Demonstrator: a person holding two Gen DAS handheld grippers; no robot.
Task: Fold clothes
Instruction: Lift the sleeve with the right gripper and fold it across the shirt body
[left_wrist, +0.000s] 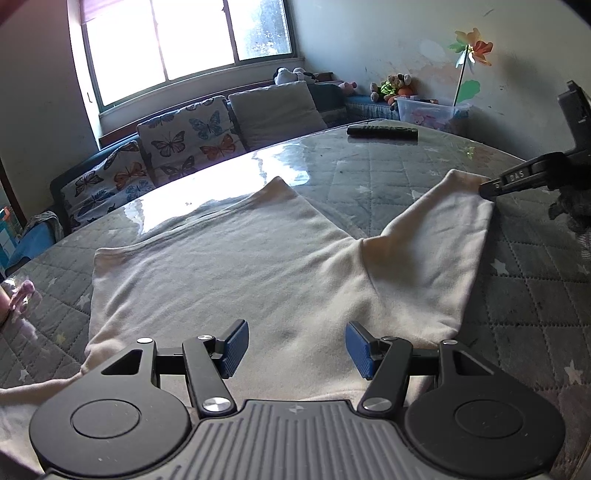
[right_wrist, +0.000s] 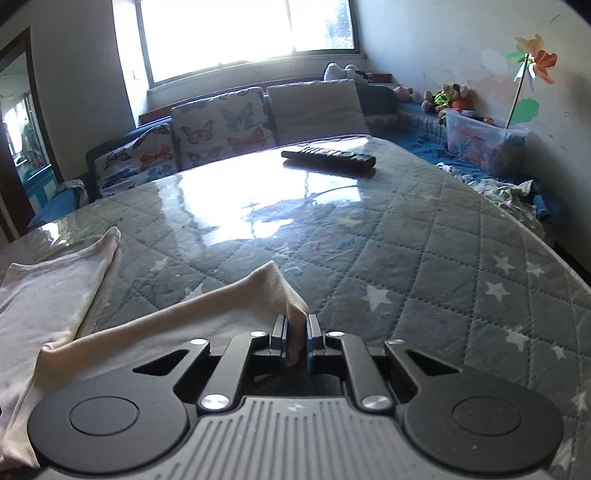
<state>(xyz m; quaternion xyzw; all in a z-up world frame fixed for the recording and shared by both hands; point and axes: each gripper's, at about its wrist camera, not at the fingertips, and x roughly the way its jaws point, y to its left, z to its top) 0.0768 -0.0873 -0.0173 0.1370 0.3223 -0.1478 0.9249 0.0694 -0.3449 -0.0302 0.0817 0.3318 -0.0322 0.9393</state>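
One thin pinch is the risk: the right gripper (right_wrist: 295, 341) is closed on only the edge of a leg cuff (right_wrist: 284, 291), so a tug could slip it free. The left gripper (left_wrist: 296, 349) hovers wide apart, holding nothing. The pants (left_wrist: 229, 266) lie flat on the table (left_wrist: 406, 173) (legs splayed), long axis running toward the window (left_wrist: 192, 40).

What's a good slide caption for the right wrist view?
Right gripper pinches a cream garment's end on the quilted table.

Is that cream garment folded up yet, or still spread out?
Mostly spread: the cream garment lies flat on the quilted table, one sleeve end pinched by the right gripper.
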